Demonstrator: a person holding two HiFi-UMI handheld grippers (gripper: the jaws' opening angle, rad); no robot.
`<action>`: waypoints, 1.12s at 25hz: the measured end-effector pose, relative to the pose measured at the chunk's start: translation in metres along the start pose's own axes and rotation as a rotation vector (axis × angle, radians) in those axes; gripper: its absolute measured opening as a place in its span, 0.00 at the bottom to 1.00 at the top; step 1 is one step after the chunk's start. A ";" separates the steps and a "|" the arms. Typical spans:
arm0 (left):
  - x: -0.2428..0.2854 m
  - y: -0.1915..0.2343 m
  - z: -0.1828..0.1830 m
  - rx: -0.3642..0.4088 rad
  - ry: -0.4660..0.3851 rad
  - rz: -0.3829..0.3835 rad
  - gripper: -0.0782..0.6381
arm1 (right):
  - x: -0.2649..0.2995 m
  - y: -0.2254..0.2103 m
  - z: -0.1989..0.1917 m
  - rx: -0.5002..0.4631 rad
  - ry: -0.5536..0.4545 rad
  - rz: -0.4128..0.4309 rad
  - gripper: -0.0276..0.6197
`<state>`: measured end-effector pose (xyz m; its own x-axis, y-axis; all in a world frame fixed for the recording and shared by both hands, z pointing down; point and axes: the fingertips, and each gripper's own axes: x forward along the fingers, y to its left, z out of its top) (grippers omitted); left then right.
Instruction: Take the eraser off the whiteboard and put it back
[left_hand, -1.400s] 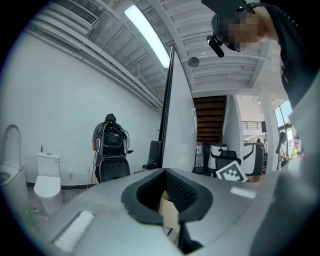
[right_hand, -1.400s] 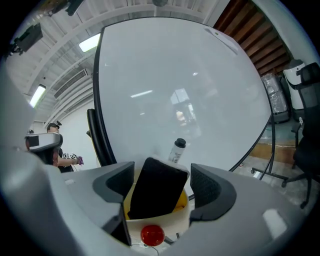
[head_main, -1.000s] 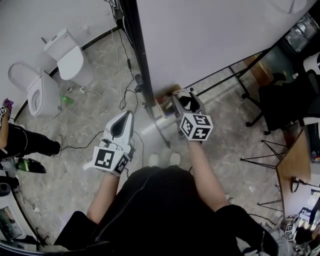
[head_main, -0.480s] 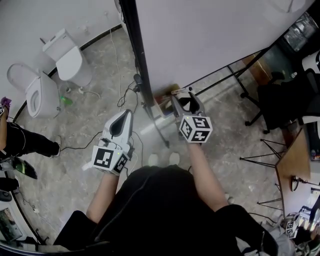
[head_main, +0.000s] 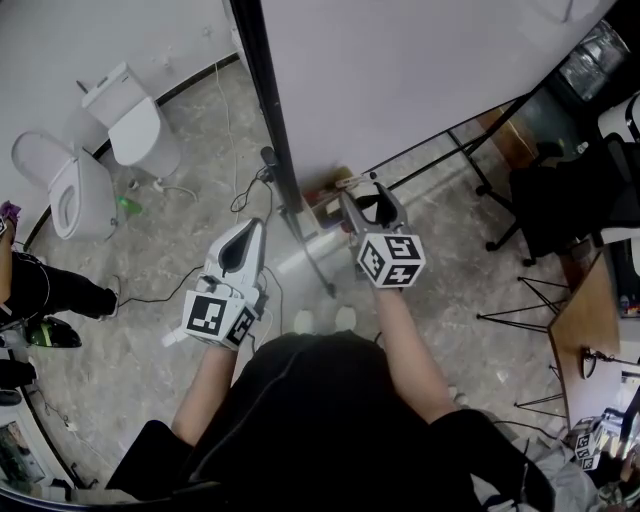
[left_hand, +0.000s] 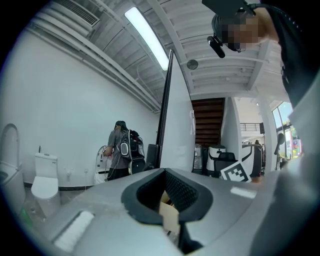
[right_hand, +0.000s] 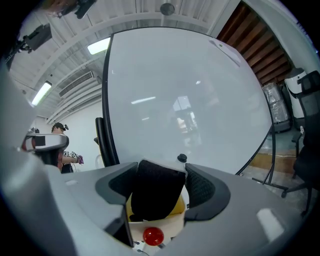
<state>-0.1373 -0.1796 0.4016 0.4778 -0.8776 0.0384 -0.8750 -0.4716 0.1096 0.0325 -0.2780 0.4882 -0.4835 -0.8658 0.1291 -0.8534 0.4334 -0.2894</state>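
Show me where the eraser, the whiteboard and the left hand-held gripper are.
eraser (right_hand: 154, 192), right gripper view, on its black face between the jaws.
whiteboard (right_hand: 190, 100), right gripper view, on its bare white surface.
left hand-held gripper (head_main: 259, 227), head view, at its closed fingertips.

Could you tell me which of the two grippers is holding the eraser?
The right gripper: its jaws clamp the black eraser, while the left gripper is shut with nothing between its jaws.
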 end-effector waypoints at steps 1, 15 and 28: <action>0.000 -0.001 0.001 0.000 -0.002 -0.002 0.11 | -0.001 0.001 0.002 -0.007 -0.004 0.005 0.51; 0.005 -0.020 0.005 0.007 -0.021 -0.035 0.11 | -0.035 0.008 0.043 -0.020 -0.097 0.044 0.51; 0.015 -0.042 0.006 0.025 -0.030 -0.086 0.11 | -0.072 0.018 0.081 -0.071 -0.169 0.072 0.50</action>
<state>-0.0941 -0.1734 0.3914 0.5490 -0.8358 0.0002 -0.8327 -0.5469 0.0867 0.0678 -0.2282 0.3974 -0.5096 -0.8588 -0.0525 -0.8321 0.5074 -0.2238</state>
